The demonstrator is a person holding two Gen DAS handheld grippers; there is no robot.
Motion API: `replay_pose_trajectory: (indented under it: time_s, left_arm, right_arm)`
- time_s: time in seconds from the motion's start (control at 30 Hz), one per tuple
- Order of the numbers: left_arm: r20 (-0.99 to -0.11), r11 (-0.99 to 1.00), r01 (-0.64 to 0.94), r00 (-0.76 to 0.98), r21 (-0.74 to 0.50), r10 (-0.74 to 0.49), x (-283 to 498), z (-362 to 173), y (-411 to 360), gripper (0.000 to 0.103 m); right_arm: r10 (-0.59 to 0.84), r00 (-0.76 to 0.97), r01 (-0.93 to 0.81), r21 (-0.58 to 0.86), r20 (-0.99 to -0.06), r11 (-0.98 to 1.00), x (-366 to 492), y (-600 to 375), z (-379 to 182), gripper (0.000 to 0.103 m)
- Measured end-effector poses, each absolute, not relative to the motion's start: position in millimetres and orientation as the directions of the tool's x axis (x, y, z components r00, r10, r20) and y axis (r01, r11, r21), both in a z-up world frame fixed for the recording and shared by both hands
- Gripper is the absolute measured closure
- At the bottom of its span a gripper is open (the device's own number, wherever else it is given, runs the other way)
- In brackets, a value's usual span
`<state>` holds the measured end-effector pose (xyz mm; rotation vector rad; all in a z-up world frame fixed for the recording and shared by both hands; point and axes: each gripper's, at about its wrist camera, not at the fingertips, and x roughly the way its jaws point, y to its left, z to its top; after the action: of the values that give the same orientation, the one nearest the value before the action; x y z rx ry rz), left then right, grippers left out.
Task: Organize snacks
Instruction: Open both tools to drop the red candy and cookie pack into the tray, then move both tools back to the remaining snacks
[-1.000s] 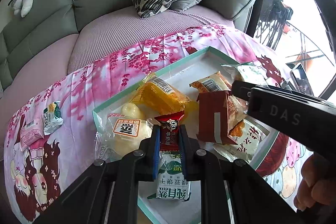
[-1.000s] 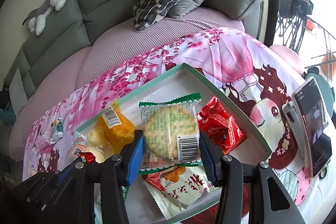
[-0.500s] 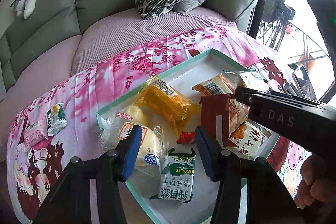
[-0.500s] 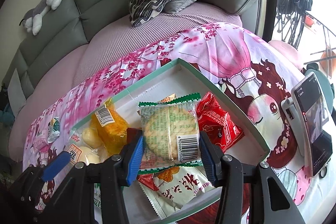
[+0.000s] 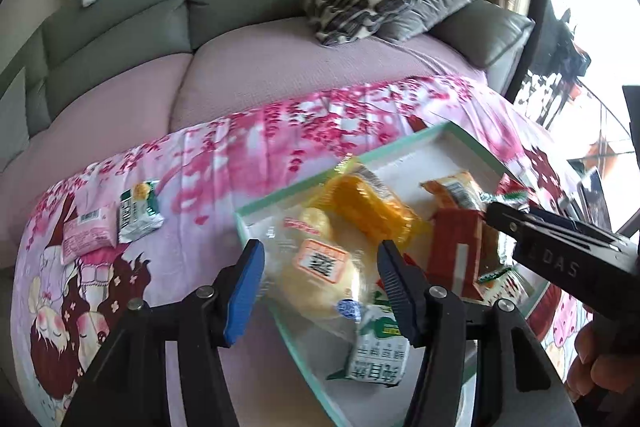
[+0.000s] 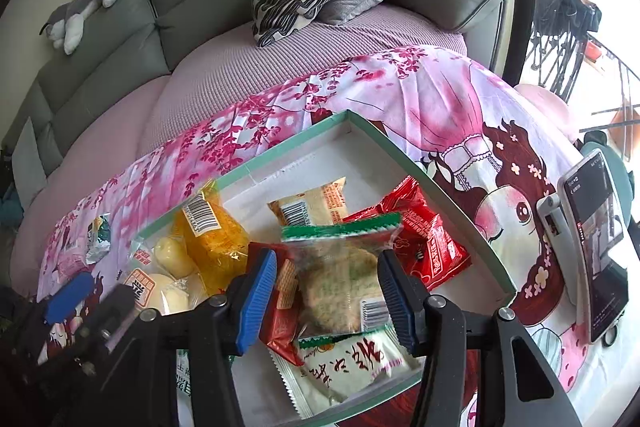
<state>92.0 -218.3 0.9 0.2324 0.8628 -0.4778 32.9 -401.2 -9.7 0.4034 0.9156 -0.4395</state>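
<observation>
In the lower middle of the frame, over the tray (image 6: pixel 460 203), the right gripper (image 6: pixel 328 291) opens its jaws, dropping the cracker packet (image 6: pixel 340 275) among the snacks; the left gripper (image 5: pixel 320 283) opens empty above the bun (image 5: pixel 316 275).

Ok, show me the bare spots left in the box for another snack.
Bare floor remains in the box's far corner, beyond the beige pack and red pack. The near half is crowded, with packs overlapping. Outside, the cloth between the green pack and the box is free.
</observation>
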Motion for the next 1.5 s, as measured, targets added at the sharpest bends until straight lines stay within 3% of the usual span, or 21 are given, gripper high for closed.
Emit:
replay_pose_trajectory:
  time_s: [0.1,0.23,0.33,0.47,0.57,1.2,1.5]
  left_arm:
    - [-0.774,0.904,0.426,0.572,-0.003,-0.272,101,0,-206,0.024]
    - [-0.784,0.939,0.343,0.578,-0.018,-0.226,112,-5,-188,0.021]
    - [-0.791,0.953,0.303,0.578,-0.019,-0.2,119,-9,-177,0.02]
    - [-0.792,0.975,0.22,0.589,-0.03,-0.158,127,-13,-159,0.003]
    - [-0.8,0.986,0.165,0.588,-0.027,-0.12,133,-16,-148,0.001]
    - [-0.811,0.997,0.04,0.58,-0.059,-0.072,149,-15,-89,0.001]
    - [-0.806,0.997,-0.068,0.589,0.018,0.055,154,-10,-35,0.001]
  right_arm:
    - [-0.187,0.531,0.519,0.142,-0.827,0.843,35,-399,-11,0.035]
    - [-0.191,0.531,0.501,0.124,-0.826,0.857,38,-394,-10,0.018]
    - [-0.188,0.533,0.485,0.116,-0.825,0.867,41,-390,-10,0.016]
    - [-0.189,0.533,0.464,0.097,-0.825,0.881,45,-382,-10,0.013]
    - [-0.185,0.552,0.437,0.093,-0.813,0.895,48,-373,-7,0.0]
    - [-0.122,0.618,0.312,0.1,-0.776,0.945,64,-327,3,0.0]
    - [-0.059,0.647,0.219,0.111,-0.761,0.969,77,-287,5,0.0]
